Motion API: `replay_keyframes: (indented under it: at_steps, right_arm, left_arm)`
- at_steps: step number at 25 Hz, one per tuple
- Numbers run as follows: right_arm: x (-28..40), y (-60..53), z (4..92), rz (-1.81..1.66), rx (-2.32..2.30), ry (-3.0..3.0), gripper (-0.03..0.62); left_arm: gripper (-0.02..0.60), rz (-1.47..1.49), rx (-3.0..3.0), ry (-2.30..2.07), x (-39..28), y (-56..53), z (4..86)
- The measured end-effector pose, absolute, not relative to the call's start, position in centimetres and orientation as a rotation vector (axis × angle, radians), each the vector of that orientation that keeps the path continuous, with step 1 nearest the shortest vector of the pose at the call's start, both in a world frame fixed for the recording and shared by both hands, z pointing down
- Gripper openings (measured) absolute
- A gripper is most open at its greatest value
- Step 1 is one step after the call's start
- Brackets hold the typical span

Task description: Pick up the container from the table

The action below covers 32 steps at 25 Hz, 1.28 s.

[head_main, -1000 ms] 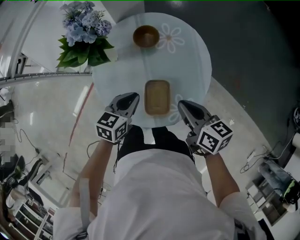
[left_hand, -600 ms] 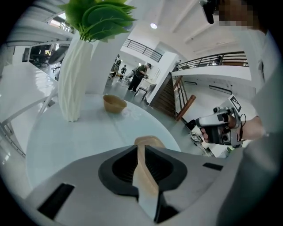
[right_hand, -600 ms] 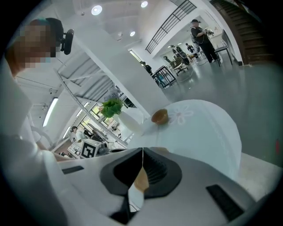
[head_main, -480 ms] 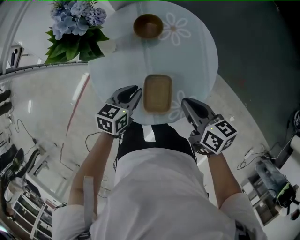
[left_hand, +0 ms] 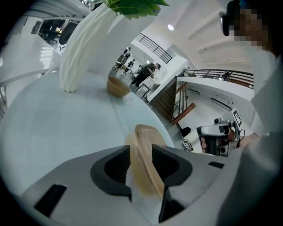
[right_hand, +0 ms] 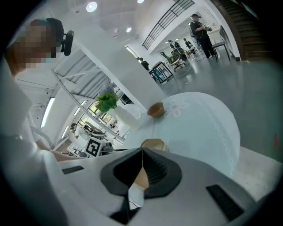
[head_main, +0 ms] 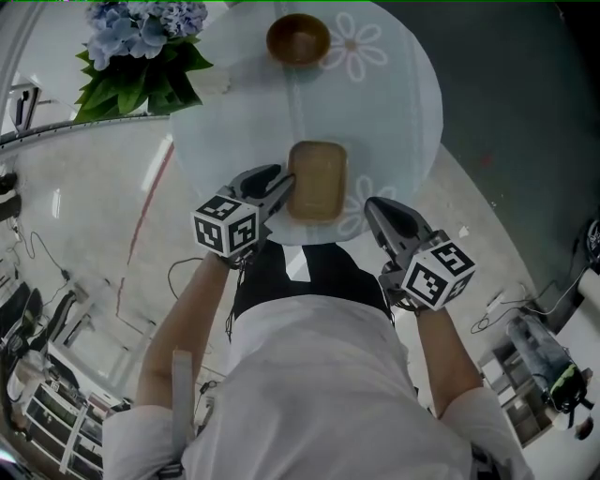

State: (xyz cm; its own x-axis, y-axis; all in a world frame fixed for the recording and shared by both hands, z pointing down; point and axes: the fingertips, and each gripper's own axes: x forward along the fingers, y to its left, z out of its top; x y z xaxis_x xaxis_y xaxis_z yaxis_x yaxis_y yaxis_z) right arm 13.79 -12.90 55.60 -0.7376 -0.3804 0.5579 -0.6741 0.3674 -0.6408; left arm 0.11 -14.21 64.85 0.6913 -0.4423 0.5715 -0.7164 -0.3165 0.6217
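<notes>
In the head view, a shallow, round-cornered wooden container [head_main: 317,180] lay near the near edge of the round, pale tabletop [head_main: 394,112]. The left gripper [head_main: 281,185] was at its left rim and the right gripper [head_main: 375,208] near its right. The left gripper view showed jaws that had just been opening, wide, with the rim between them; in the right gripper view the ribbed jaws met.

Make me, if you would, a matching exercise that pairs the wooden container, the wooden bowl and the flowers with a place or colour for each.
Things:
1. rectangular container
2. round bowl
3. flowers

Place or colour:
A. blue, above green leaves
B. far part of the table
C. the table's near edge

Pairs: 1-C, 2-B, 3-A.
</notes>
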Motion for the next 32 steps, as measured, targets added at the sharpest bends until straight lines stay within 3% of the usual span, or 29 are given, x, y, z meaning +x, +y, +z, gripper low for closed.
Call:
replay_keyframes:
  at_steps: [11, 22, 32]
  right_arm:
    - [14.7, -12.2, 56.4, 1.336, 0.961, -2.289, 0.023]
    - [14.9, -11.7, 56.3, 1.337, 0.98, -2.291, 0.023]
    - [14.6, -12.3, 54.7, 1.304, 1.024, -2.323, 0.023]
  left_arm:
    - [0.16, 0.28, 1.848, -0.818, 1.1, -13.6, 66.5]
    - [0.096, 0.23, 1.836, -0.784, 1.3, -13.6, 65.7]
    - [0.075, 0.181, 1.927, -0.784, 0.8, -14.8, 62.2]
